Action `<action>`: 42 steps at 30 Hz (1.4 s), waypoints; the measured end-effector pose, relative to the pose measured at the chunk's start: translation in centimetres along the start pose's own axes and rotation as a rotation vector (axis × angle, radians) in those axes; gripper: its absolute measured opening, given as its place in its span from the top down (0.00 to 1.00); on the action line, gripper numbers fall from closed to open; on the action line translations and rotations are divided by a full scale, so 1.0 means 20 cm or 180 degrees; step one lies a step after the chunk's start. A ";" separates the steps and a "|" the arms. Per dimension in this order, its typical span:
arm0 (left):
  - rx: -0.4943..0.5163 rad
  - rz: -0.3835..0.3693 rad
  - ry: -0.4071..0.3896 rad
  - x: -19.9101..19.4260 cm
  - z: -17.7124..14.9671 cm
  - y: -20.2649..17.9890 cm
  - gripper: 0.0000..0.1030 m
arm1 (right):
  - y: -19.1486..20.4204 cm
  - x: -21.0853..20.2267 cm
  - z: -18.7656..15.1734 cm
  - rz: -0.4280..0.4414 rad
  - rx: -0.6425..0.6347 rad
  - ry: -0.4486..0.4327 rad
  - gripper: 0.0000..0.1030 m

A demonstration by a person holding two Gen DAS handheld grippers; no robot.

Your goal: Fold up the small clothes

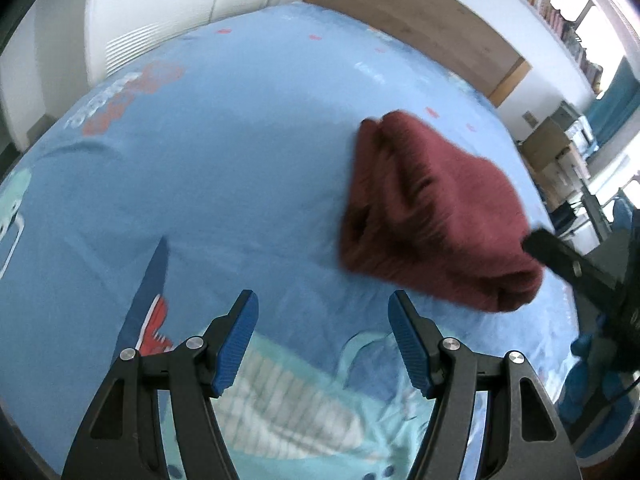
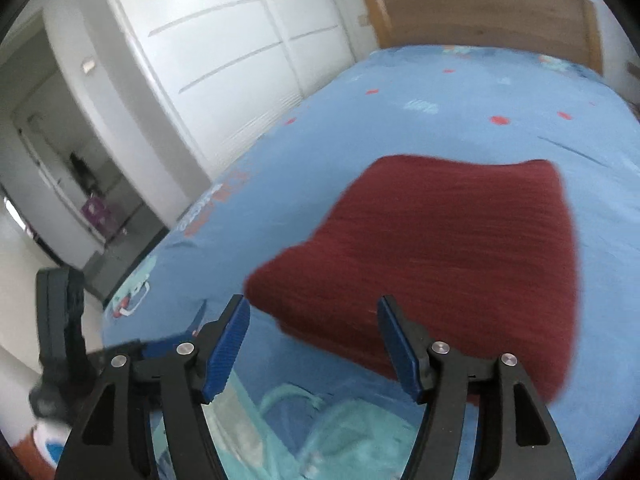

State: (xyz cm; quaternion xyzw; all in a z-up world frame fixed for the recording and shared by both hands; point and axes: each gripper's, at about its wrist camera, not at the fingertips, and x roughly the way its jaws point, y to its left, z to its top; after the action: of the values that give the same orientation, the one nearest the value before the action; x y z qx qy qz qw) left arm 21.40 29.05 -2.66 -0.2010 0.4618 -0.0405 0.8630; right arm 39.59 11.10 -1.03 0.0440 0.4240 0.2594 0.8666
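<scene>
From where I'm driving this, it's a bed (image 2: 460,120) with a light blue cartoon-print sheet (image 1: 240,168) and a wooden headboard (image 2: 480,12) at the far end. Only thing lying on it is a folded dark red garment (image 2: 440,248), well short of the headboard.

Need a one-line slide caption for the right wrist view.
Open right gripper above the folded dark red garment lying on a blue cartoon-print bedsheet.
</scene>
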 end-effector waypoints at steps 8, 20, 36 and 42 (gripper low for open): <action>0.0324 -0.0309 -0.0149 0.07 0.26 -0.22 0.37 | -0.55 -0.27 -0.04 -0.0440 0.0746 -0.0249 0.29; 0.0435 -0.0425 0.0361 0.64 0.48 -0.25 0.37 | -0.91 0.01 -0.09 0.0143 0.1590 -0.0058 0.20; -0.0073 -0.1332 0.0633 0.75 0.50 0.06 0.46 | -0.79 0.26 -0.16 0.0589 0.1589 0.0252 0.30; -0.0290 -0.1633 0.0652 0.69 0.51 0.07 0.59 | -0.76 0.09 -0.13 0.0581 0.1459 0.0054 0.40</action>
State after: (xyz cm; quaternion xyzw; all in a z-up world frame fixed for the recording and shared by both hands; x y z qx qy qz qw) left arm 37.51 30.05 -8.99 -0.3447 0.4820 -0.2570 0.7634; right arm 44.80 -1.40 -8.53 0.2754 0.4733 0.2340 0.8033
